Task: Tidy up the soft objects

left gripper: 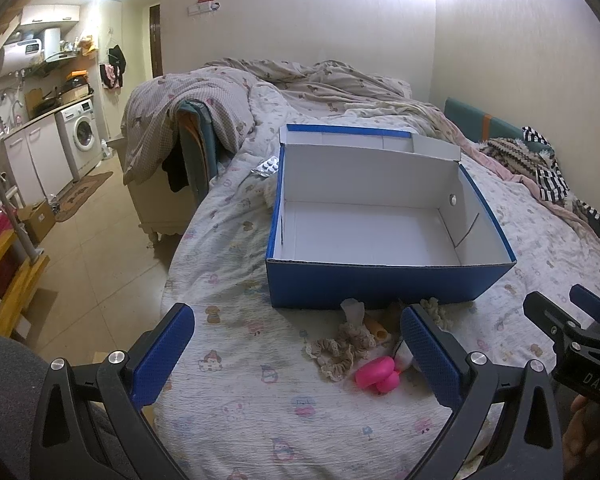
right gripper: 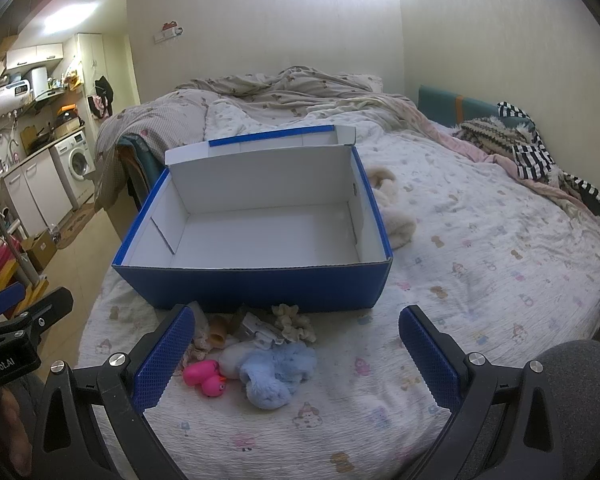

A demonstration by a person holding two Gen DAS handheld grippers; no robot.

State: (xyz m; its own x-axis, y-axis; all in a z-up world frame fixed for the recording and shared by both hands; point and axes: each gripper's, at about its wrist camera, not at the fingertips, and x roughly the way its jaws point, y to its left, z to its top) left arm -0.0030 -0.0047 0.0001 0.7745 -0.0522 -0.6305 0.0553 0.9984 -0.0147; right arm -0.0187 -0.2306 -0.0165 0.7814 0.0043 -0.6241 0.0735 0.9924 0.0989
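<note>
Tools: left tool [left gripper: 296, 360] and right tool [right gripper: 296, 360] both hover over the near end of the bed, jaws spread wide, nothing between the pads.
Bed: bed sheet [right gripper: 480, 280] is white with small cartoon prints; it carries all the task's things.
Soft pile: heap lies on the sheet between the tools and the box, just in front of the box's near wall.
Pink duck: pink rubber duck [right gripper: 204, 378] sits nearest, at the left of the heap in the right wrist view, close by the right tool's left finger.
Blue plush: blue plush toy [right gripper: 276, 374] lies just right of the duck, touching a white soft piece.
Scrunchies: beige lace scrunchie [left gripper: 336, 354] lies left of the duck in the left wrist view; cream scrunchie [right gripper: 294, 322] sits nearer the box.
Box: blue box [right gripper: 260, 284], white inside, stands open with its lid tipped back and nothing in it.
Beyond: cream fluffy item [right gripper: 396, 208] lies just right of the box; rumpled quilt [right gripper: 284, 84] is at the far end.
</note>
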